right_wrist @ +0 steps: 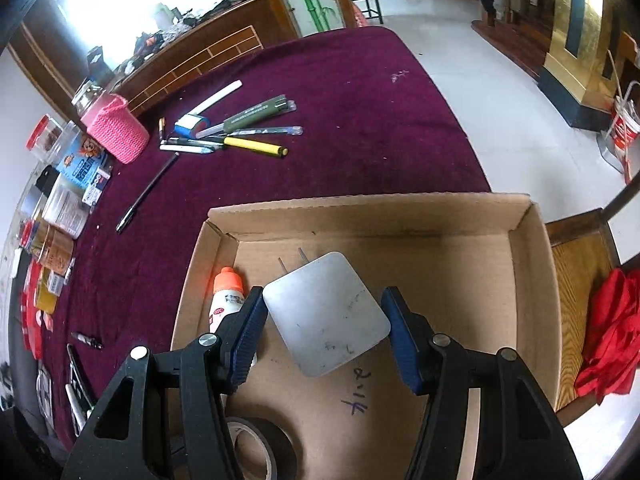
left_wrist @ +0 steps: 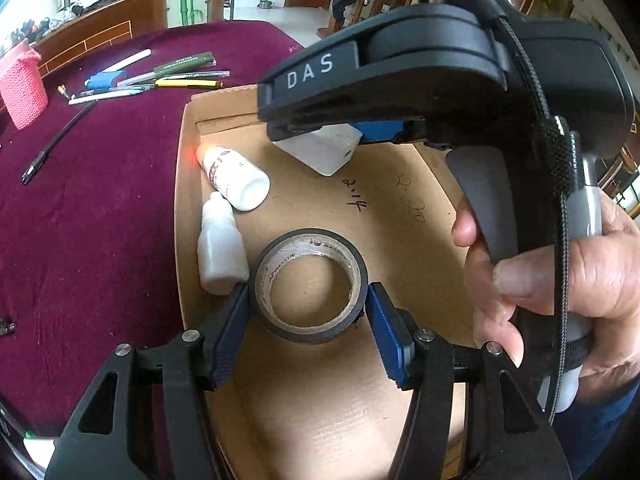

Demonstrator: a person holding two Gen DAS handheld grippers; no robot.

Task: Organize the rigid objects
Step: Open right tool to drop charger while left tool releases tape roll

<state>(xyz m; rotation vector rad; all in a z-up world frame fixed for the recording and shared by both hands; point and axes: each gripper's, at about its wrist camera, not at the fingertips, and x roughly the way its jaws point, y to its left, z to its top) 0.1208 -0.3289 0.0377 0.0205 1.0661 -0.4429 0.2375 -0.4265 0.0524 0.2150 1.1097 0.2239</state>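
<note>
A shallow cardboard box [left_wrist: 400,208] [right_wrist: 536,280] sits on a maroon tablecloth. A black tape roll [left_wrist: 311,285] [right_wrist: 260,448] lies flat in it. My left gripper [left_wrist: 306,320] is open, its blue pads either side of the roll with small gaps. Two white bottles [left_wrist: 236,178] lie along the box's left wall; one with an orange cap shows in the right wrist view [right_wrist: 226,296]. My right gripper [right_wrist: 322,336] [left_wrist: 316,128] is open around a white plug adapter [right_wrist: 326,312] [left_wrist: 324,148], which lies on the box floor with its prongs pointing away.
Pens and markers [right_wrist: 240,132] [left_wrist: 160,78] lie in a cluster on the cloth [right_wrist: 340,120] beyond the box. A pink knitted holder [right_wrist: 116,132] [left_wrist: 22,88] stands at the left. Jars and packets [right_wrist: 56,208] line the table's left edge. A red cloth [right_wrist: 608,332] lies on a chair at right.
</note>
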